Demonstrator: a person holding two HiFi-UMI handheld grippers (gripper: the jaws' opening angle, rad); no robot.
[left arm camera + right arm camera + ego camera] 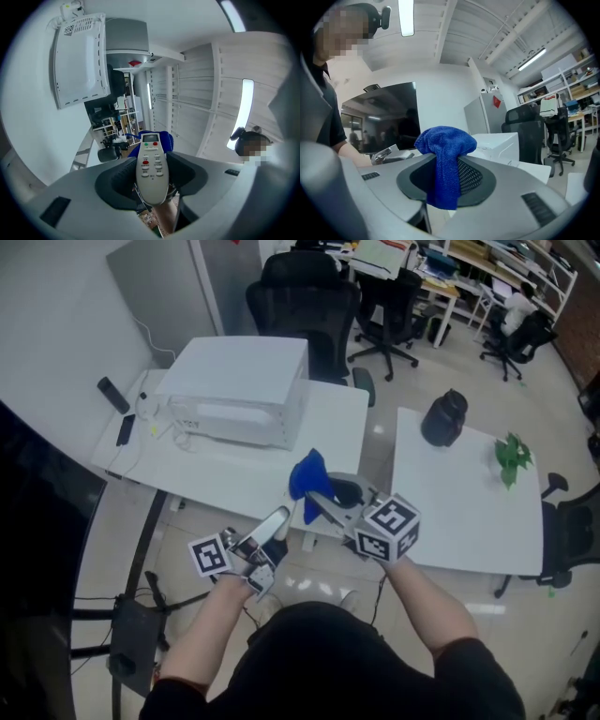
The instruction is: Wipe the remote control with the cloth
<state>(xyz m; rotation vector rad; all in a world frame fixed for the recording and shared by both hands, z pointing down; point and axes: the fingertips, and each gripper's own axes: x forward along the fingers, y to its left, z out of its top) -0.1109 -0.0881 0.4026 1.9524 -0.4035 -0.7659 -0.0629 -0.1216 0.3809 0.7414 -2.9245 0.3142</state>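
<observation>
Above the floor just in front of the white desk [216, 474], the person is holding both tools up in the air. The left gripper [265, 542] is clamping the lower end of the remote control [273, 524] between its jaws. The right gripper [323, 504] is pinching a bunched blue cloth [307, 476], whose loose end is hanging below the pads. The step in hand seems to be bringing the cloth onto the remote; in the left gripper view the cloth is sitting just behind the display end, though I cannot tell whether they are touching. To do it well, the rounded bulge of cloth should be pressed lightly on the button face and drawn along the length towards the clamped end. Only the tail is gripped, so hard pressure at the far end could lever the remote loose. The remote's long axis is running along the left gripper's own line. In the head view it is slanting up and to the right, with the display end pointing away from the person towards the cloth and the buttons facing that gripper's camera.
</observation>
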